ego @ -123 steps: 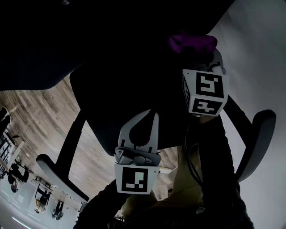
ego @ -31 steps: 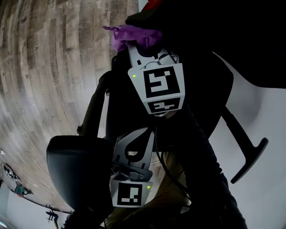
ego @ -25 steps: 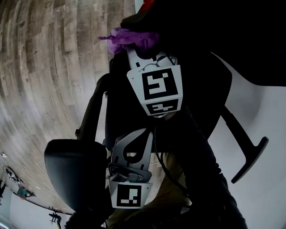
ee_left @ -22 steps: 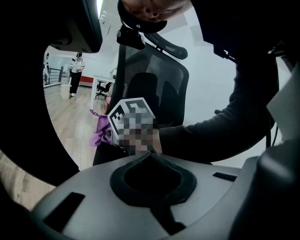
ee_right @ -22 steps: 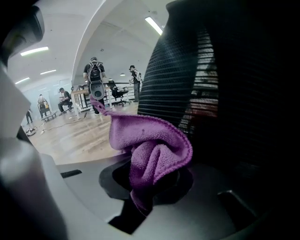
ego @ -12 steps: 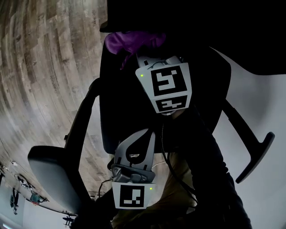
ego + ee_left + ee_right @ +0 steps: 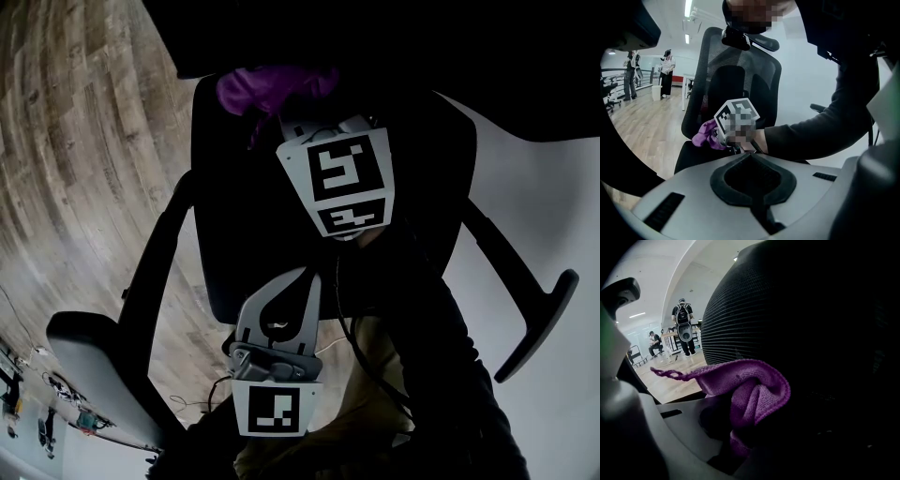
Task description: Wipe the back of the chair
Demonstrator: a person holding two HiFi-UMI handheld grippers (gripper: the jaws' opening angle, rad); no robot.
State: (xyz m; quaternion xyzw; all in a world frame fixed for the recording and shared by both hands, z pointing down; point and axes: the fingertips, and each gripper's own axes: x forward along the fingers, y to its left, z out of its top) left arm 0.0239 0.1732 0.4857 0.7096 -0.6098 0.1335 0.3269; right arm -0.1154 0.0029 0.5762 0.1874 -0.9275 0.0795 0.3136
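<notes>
1. Chair back (image 7: 736, 79): black mesh, upright. It shows no streak or wet mark, so the share already wiped cannot be told. Judgement: wiping is under way, not finished.
2. Right gripper (image 7: 298, 117): jaws pinched on the purple cloth, reaching forward to the lower part of the chair back, near the seat in the left gripper view.
3. Left gripper (image 7: 298, 279): jaws pressed together on nothing, held back close to the person's body, well apart from the chair. It takes no part in the wipe.
4. Purple cloth (image 7: 750, 390): bunched and folded, with one corner trailing loose, just beside the mesh. Firm contact is not confirmed. Judgement: the upper back and headrest area are probably left to do.
</notes>
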